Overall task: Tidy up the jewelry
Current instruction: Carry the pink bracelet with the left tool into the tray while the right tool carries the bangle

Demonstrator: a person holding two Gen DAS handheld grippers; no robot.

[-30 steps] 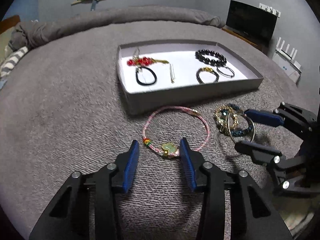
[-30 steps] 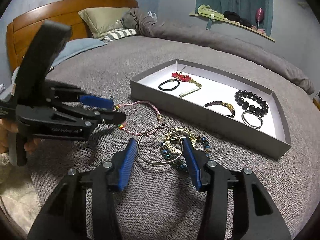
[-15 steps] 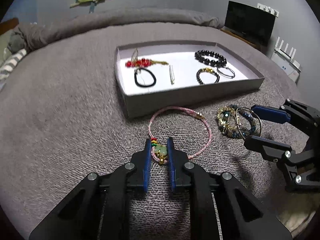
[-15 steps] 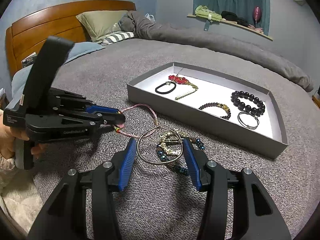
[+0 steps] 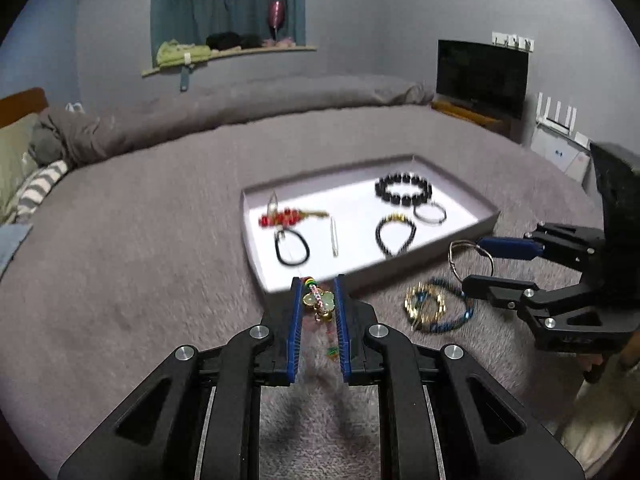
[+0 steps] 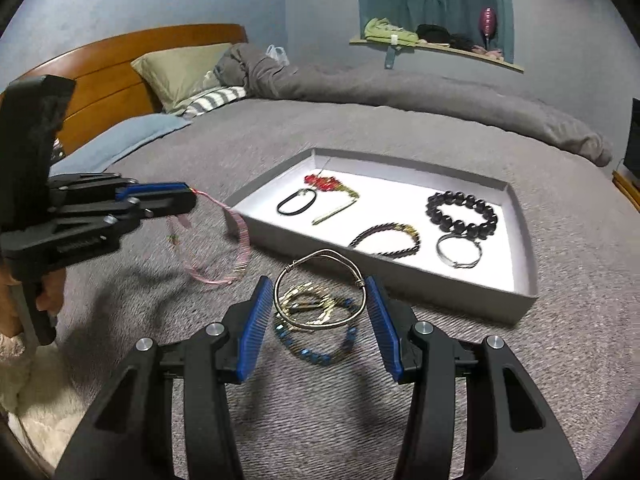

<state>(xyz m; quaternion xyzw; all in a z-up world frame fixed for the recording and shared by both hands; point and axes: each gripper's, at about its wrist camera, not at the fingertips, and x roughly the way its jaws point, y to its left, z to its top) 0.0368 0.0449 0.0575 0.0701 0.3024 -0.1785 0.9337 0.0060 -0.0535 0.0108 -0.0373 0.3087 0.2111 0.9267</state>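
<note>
My left gripper [image 5: 317, 294] is shut on the pink cord bracelet [image 5: 318, 300] at its green charm and holds it lifted off the bed; the cord [image 6: 224, 248] hangs below the left gripper [image 6: 188, 198] in the right wrist view. My right gripper [image 6: 318, 300] holds a silver wire bangle [image 6: 320, 292] between its pads, lifted above a gold and blue bead bracelet pile [image 6: 316, 332]. In the left wrist view the bangle [image 5: 472, 260] sits in the right gripper [image 5: 478, 262]. The grey tray [image 6: 528, 264] lies just beyond.
The tray holds a black bead bracelet [image 6: 462, 214], a silver ring bracelet [image 6: 458, 252], a dark and gold bracelet [image 6: 386, 236], a black hair tie [image 6: 296, 202], a red bead piece [image 6: 322, 182] and a gold bar [image 6: 334, 212]. Pillows [image 6: 180, 72] and headboard lie far left.
My left gripper shut on the pink bracelet's charm and lifted it off the bed toward the tray. My right gripper rose with the silver bangle, leaving the bead pile on the bed.
</note>
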